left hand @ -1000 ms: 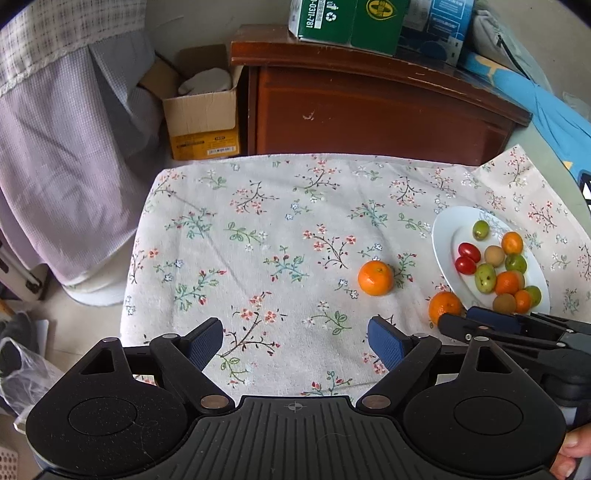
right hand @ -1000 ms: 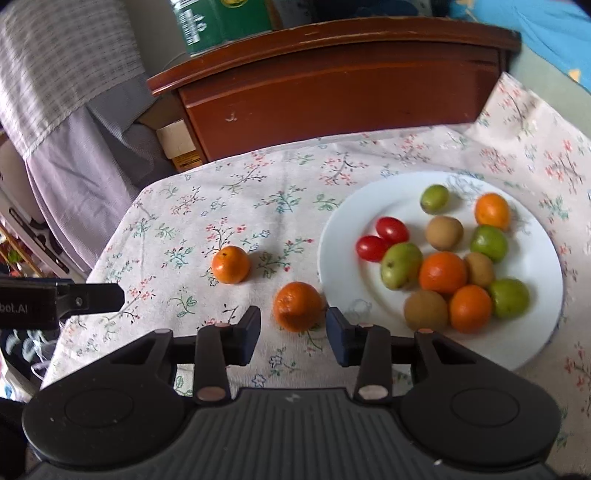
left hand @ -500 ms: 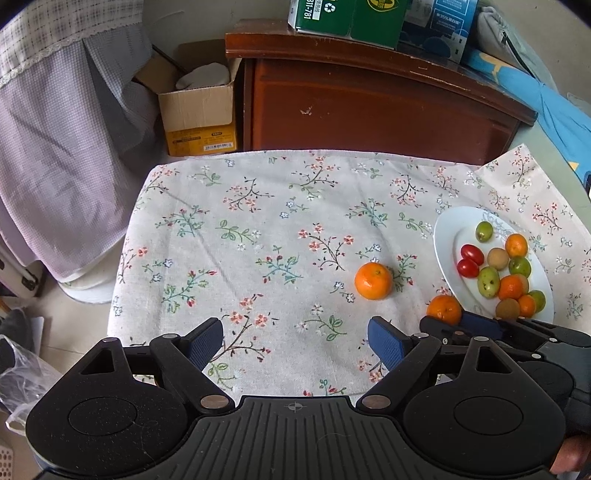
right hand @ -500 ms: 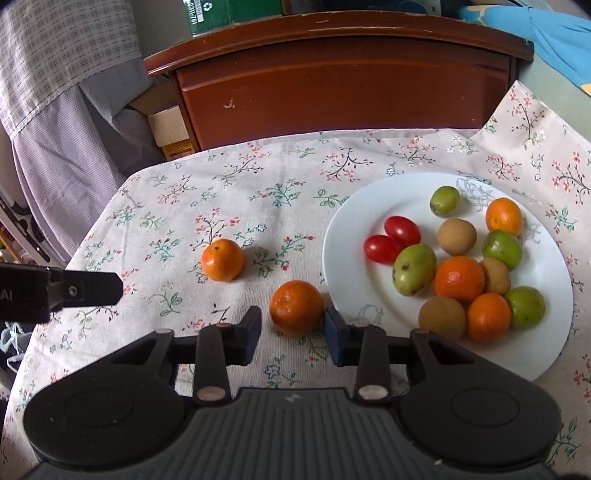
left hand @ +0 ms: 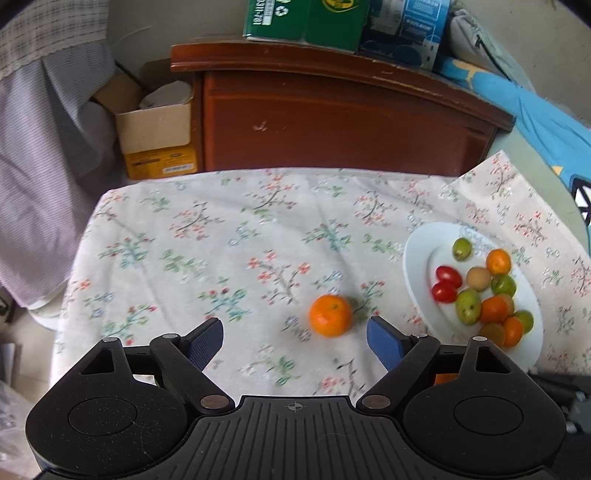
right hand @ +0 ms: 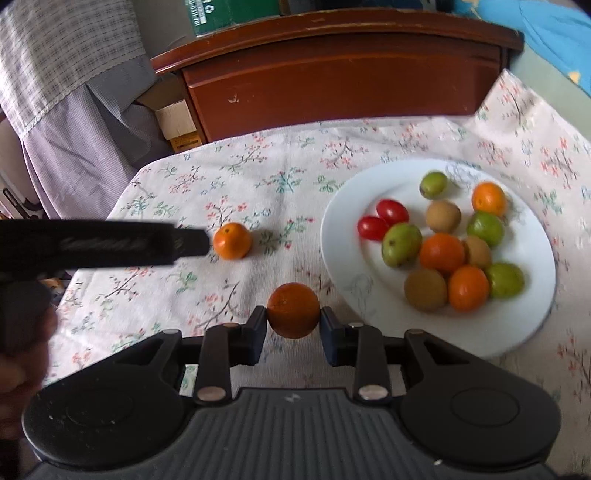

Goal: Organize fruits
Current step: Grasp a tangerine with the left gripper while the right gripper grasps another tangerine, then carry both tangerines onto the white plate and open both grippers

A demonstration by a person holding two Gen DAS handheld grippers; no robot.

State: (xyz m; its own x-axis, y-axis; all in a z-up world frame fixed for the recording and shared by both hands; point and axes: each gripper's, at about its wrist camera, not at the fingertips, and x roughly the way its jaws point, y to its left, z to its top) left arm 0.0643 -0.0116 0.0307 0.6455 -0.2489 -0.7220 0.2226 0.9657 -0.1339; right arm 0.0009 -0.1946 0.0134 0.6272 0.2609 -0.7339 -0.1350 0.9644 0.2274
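Note:
My right gripper [right hand: 293, 325] is shut on a darker orange [right hand: 293, 309], held just left of the white plate [right hand: 524, 332]. The plate carries oranges, green fruits, brown kiwis and two cherry tomatoes [right hand: 384, 219]. A second orange [right hand: 232, 240] lies loose on the floral cloth; in the left wrist view it [left hand: 330, 315] sits just ahead of my open, empty left gripper [left hand: 295, 338], nearer its right finger. The left gripper shows as a dark bar [right hand: 110, 243] in the right wrist view. The plate [left hand: 417, 266] also shows at the right of the left wrist view.
A brown wooden cabinet [left hand: 347, 122] stands behind the table with green and blue boxes [left hand: 306, 20] on top. A cardboard box [left hand: 155, 144] sits on the floor at left beside checked fabric [left hand: 48, 147]. Blue fabric [left hand: 546, 118] lies at right.
My right gripper has closed on the darker orange. My left gripper has moved forward and right, toward the loose orange.

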